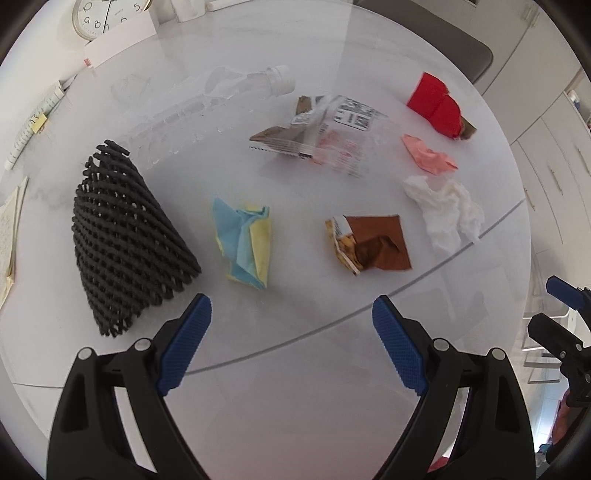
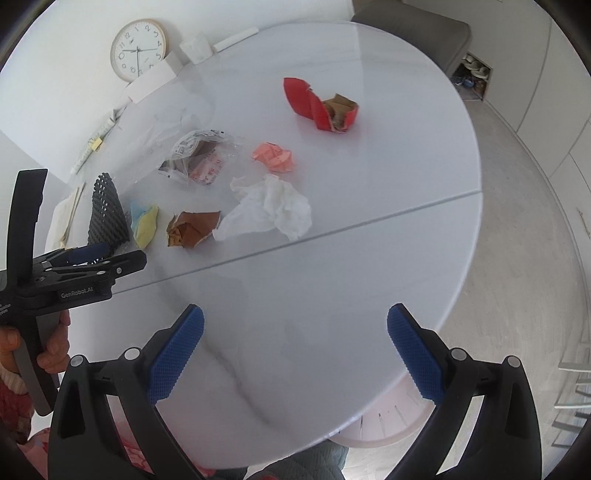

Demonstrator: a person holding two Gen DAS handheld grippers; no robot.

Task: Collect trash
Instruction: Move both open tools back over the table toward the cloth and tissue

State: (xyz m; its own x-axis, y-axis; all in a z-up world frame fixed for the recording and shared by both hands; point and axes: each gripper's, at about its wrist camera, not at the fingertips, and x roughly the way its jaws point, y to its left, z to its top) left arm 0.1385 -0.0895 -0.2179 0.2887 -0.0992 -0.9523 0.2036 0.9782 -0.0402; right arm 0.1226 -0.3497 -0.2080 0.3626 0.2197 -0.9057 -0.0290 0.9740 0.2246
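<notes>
Trash lies scattered on a round white table (image 1: 295, 406). In the left wrist view: a blue and yellow paper wad (image 1: 243, 242), a brown snack wrapper (image 1: 369, 243), a white tissue (image 1: 445, 210), a pink paper wad (image 1: 428, 155), a red carton (image 1: 439, 107), a clear plastic bag (image 1: 332, 129) and a crushed clear bottle (image 1: 221, 103). My left gripper (image 1: 291, 339) is open and empty, above the table short of the wrapper. My right gripper (image 2: 295, 350) is open and empty over the table's near part, with the tissue (image 2: 273, 210) and the red carton (image 2: 321, 103) ahead.
A black woven basket (image 1: 125, 243) lies tipped at the left. A clock (image 2: 138, 50), white boxes and papers (image 1: 11, 236) sit at the table's far left. A grey chair (image 2: 417, 33) stands behind. A pale bin (image 2: 388, 424) shows below the table's near edge.
</notes>
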